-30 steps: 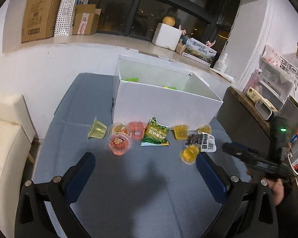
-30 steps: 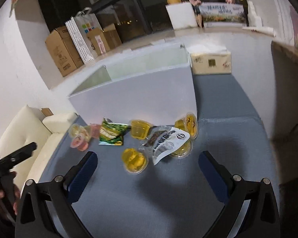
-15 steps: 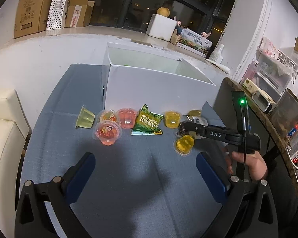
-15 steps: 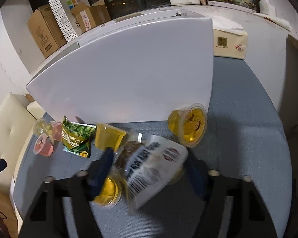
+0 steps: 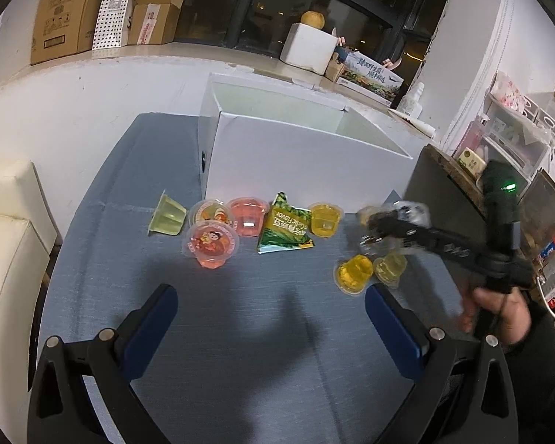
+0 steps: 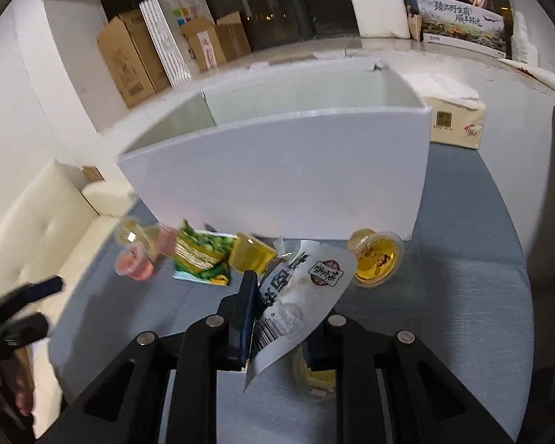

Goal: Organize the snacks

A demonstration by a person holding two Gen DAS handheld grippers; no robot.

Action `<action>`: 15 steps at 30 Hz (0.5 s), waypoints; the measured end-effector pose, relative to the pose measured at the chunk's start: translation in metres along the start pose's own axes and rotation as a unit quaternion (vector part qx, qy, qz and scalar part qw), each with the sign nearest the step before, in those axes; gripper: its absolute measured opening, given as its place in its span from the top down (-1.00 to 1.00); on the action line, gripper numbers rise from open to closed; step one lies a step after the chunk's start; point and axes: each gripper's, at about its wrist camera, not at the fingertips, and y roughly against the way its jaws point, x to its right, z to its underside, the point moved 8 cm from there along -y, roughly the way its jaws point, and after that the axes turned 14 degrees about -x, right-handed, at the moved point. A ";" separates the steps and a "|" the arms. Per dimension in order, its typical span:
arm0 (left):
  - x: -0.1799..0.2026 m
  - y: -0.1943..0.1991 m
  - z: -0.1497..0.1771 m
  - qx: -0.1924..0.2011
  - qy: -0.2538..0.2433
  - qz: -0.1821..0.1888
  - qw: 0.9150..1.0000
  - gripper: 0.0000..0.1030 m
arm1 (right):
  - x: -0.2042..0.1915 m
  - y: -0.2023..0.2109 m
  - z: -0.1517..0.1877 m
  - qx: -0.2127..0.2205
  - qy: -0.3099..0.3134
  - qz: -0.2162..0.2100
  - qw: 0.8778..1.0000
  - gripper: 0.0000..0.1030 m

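The right gripper (image 6: 277,318) is pinching a white snack packet (image 6: 299,292) tight between its jaws, lifting it clear of the blue table (image 6: 462,314). The left gripper (image 5: 270,314) is hovering wide open, gripping nothing. Beyond them, jelly cups (image 5: 211,244) and a green packet (image 5: 285,229) are lying before the white box (image 6: 277,170).
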 end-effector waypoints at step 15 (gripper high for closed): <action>-0.052 -0.075 -0.040 -0.038 0.047 -0.014 0.998 -0.60 | -0.048 0.061 0.018 0.068 0.018 -0.029 0.997 0.58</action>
